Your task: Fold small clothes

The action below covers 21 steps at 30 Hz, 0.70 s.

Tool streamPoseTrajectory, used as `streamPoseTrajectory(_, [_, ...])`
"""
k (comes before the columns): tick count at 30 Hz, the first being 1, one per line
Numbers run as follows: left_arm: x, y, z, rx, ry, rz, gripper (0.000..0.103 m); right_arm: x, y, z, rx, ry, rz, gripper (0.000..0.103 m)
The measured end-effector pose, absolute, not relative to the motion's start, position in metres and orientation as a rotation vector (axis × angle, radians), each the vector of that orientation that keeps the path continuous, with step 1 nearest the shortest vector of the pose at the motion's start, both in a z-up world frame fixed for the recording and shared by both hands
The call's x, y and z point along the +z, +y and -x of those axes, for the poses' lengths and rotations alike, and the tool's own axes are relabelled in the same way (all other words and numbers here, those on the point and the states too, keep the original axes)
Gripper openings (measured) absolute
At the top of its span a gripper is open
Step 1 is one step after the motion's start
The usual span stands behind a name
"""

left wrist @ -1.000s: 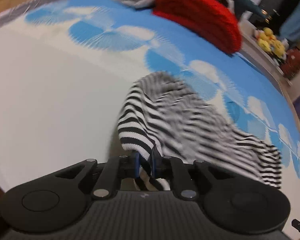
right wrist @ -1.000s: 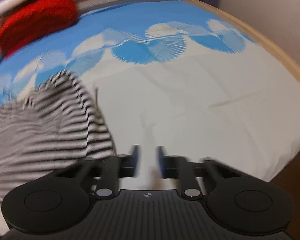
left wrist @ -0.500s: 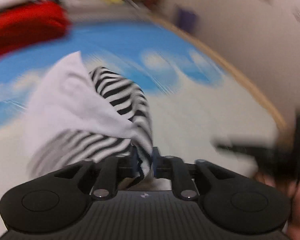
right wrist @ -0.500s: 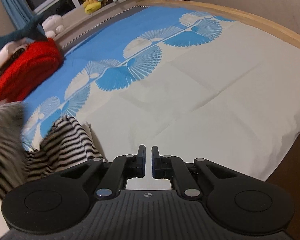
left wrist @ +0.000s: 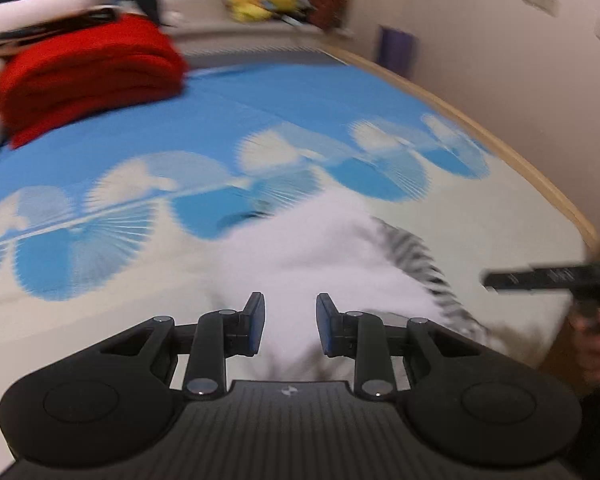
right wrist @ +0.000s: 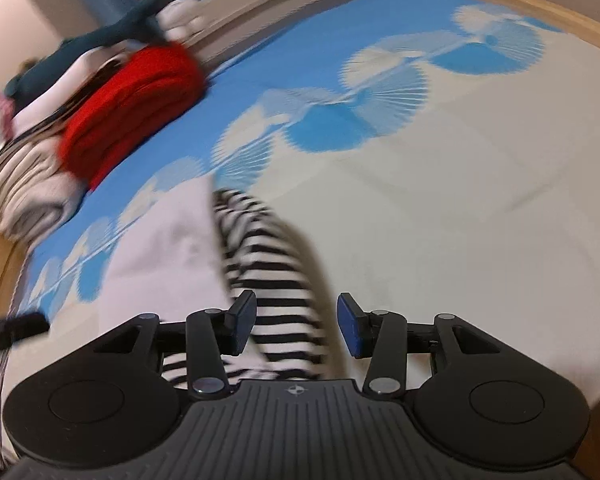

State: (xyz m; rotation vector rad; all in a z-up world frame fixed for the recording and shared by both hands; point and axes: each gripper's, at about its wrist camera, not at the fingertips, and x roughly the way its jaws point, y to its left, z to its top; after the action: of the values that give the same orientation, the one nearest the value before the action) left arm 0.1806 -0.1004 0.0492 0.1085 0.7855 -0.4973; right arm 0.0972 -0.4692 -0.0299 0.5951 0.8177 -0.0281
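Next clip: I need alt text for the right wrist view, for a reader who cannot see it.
The right gripper hovers with its fingers opening either side of a black-and-white striped garment, not pressing it, on a white and blue fan-patterned bedcover. A folded red garment tops a blurred pile of clothes at upper left.
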Motion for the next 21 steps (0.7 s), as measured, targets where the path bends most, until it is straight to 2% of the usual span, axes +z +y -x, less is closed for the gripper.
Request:
streamPoseTrajectory(3, [0.036,-0.066,-0.192,-0.42,0.843,0.002,0.03,-0.032,-0.448,-0.114,0.017,0.853,-0.57,0.047])
streamPoseTrajectory(7, [0.045,-0.068,-0.197,-0.408,0.826,-0.039,0.031,-0.047,-0.423,-0.144,0.013,0.945,-0.483,0.054])
streamPoseTrajectory(11, [0.038,-0.066,-0.196,-0.418,0.852,-0.105,0.031,-0.062,-0.41,-0.166,0.025,1.011,-0.496,0.053])
streamPoseTrajectory(13, [0.038,-0.059,-0.196,-0.411,0.855,-0.111,0.031,-0.063,-0.397,-0.167,0.046,1.007,-0.464,0.03])
streamPoseTrajectory(14, [0.039,-0.055,-0.195,-0.408,0.857,-0.105,0.031,-0.06,-0.39,-0.166,0.057,0.994,-0.429,0.012])
streamPoseTrajectory(15, [0.04,-0.05,-0.197,-0.406,0.863,-0.092,0.031,-0.057,-0.384,-0.164,0.06,0.975,-0.387,0.003])
streamPoseTrajectory(17, [0.038,-0.041,-0.199,-0.401,0.881,-0.063,0.031,-0.051,-0.383,-0.157,0.066,0.938,-0.383,0.003])
streamPoseTrajectory(21, [0.038,-0.039,-0.2,-0.409,0.9,-0.019,0.031,-0.023,-0.417,-0.127,0.028,0.763,-0.582,0.002])
